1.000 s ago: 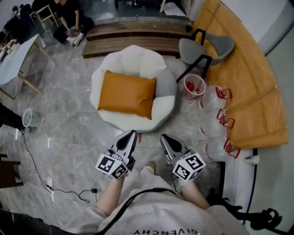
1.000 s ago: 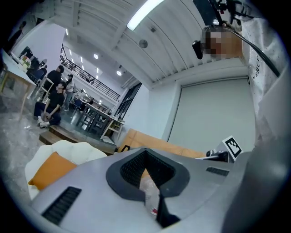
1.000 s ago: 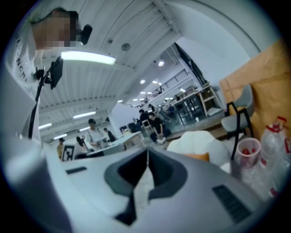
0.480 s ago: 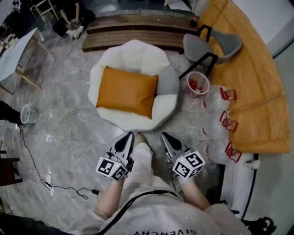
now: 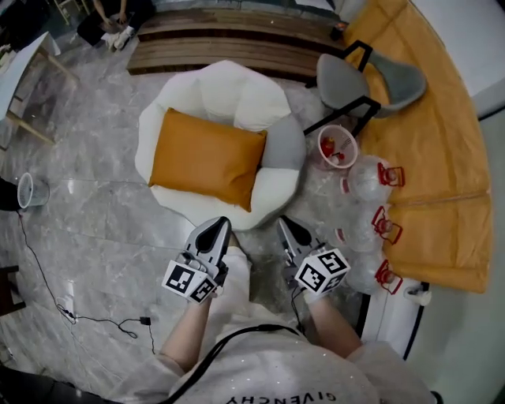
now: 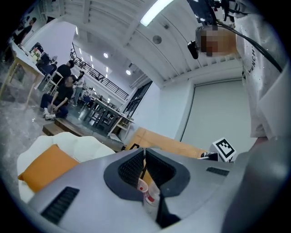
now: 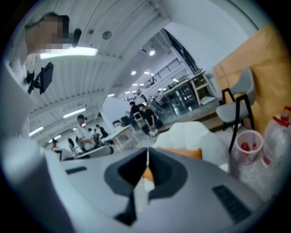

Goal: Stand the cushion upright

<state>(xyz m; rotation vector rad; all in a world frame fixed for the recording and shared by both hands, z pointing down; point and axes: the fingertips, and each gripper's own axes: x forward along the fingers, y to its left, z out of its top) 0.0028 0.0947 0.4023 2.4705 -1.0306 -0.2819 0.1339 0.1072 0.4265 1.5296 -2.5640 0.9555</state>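
On the white seat (image 5: 229, 91) ahead, the orange cushion (image 5: 207, 158) lies flat, long axis side to side, just beyond 2 empty grippers with jaws pressed together: left gripper (image 5: 218, 225) faces its near edge, right gripper (image 5: 283, 223) sits off its corner.

The left gripper (image 6: 144, 157) fills the lower frame, its grey jaws pressed together with nothing between them. At lower left the orange cushion (image 6: 44, 167) rests on a white seat (image 6: 84, 144). Past the jaw tips, mid-frame, stands a tan sheet (image 6: 159, 142). Lower down, a white cup (image 6: 142, 185) with red marks shows through the gap. A marker cube (image 6: 224, 149) sits at right, beside a pale sleeve (image 6: 268, 95). People (image 6: 58, 98) gather at far left, and a ceiling light (image 6: 157, 11) glows at the top.
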